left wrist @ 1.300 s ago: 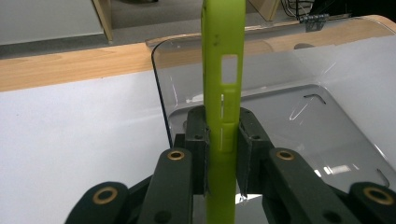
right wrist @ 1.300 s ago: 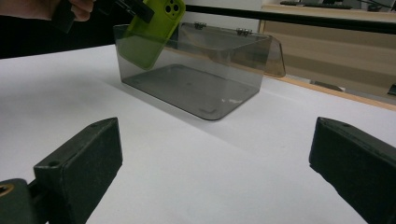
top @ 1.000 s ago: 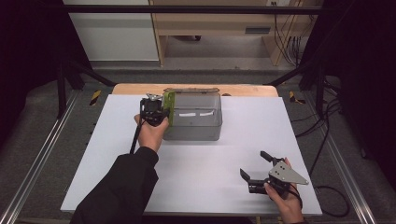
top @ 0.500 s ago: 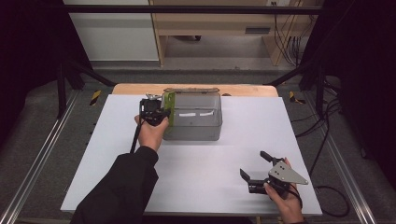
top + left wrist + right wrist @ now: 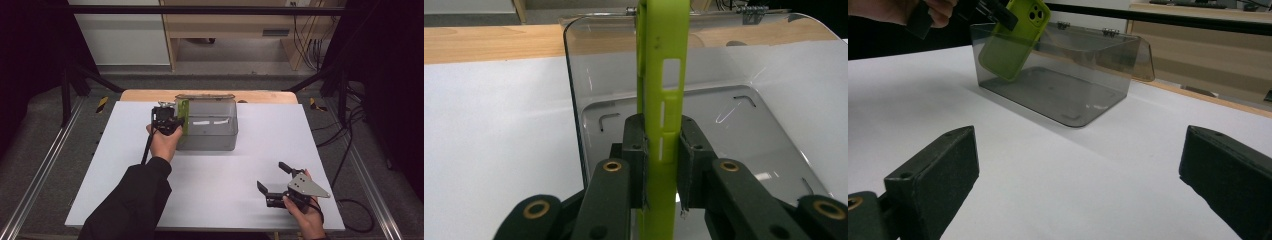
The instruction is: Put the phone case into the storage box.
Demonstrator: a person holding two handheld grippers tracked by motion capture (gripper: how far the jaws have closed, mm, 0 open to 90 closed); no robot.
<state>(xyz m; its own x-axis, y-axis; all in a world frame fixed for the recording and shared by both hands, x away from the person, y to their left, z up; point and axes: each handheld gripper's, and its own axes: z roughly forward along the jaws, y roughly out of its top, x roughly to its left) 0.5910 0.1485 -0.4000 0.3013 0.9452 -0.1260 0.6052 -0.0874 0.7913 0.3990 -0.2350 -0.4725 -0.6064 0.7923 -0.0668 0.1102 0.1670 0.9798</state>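
A lime-green phone case [image 5: 664, 100] stands on edge between the jaws of my left gripper [image 5: 663, 150], which is shut on it. The case [image 5: 183, 116] hangs at the left end of a clear smoky plastic box [image 5: 212, 131] with its hinged lid open toward the back, and its lower part sits inside the box wall [image 5: 1008, 47]. My left gripper [image 5: 176, 120] is beside that left wall. Near the front right of the table my right gripper [image 5: 274, 177] rests open, holding nothing; its two black pads [image 5: 933, 175] stand far apart.
The white table top [image 5: 125, 150] spreads around the box, with a wooden strip [image 5: 150, 95] along its far edge. Metal rails run down both sides. Cables [image 5: 350, 150] trail off the right edge, and a wooden desk stands beyond the table.
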